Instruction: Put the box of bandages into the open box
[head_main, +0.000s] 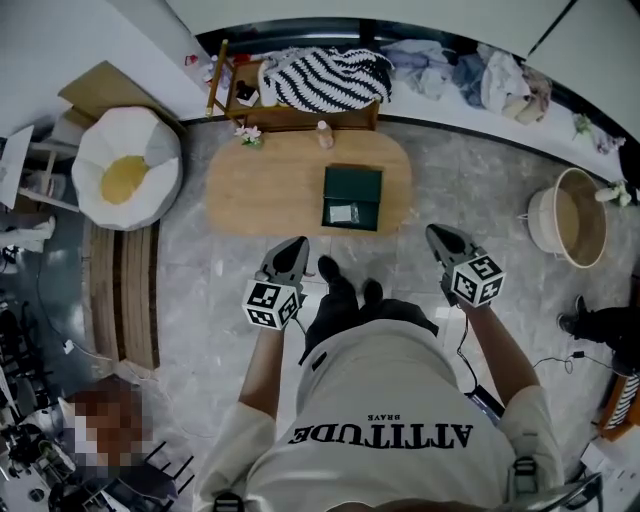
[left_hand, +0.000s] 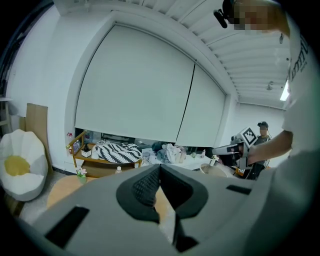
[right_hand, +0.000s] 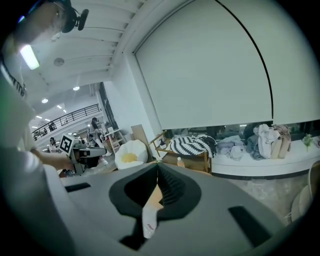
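Green open box (head_main: 355, 183) sits on the wooden counter (head_main: 260, 190), ahead of and between the left gripper (head_main: 290, 250) and right gripper (head_main: 440, 236). What looks like the box of bandages (head_main: 343, 212) lies inside it. Both grippers' fingers are closed and empty.

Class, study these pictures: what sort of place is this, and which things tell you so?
Probably a staged living-room corner, perhaps inside a larger workspace: a low wooden table, an egg-shaped cushion, and a striped blanket on a wooden rack below a big window blind.
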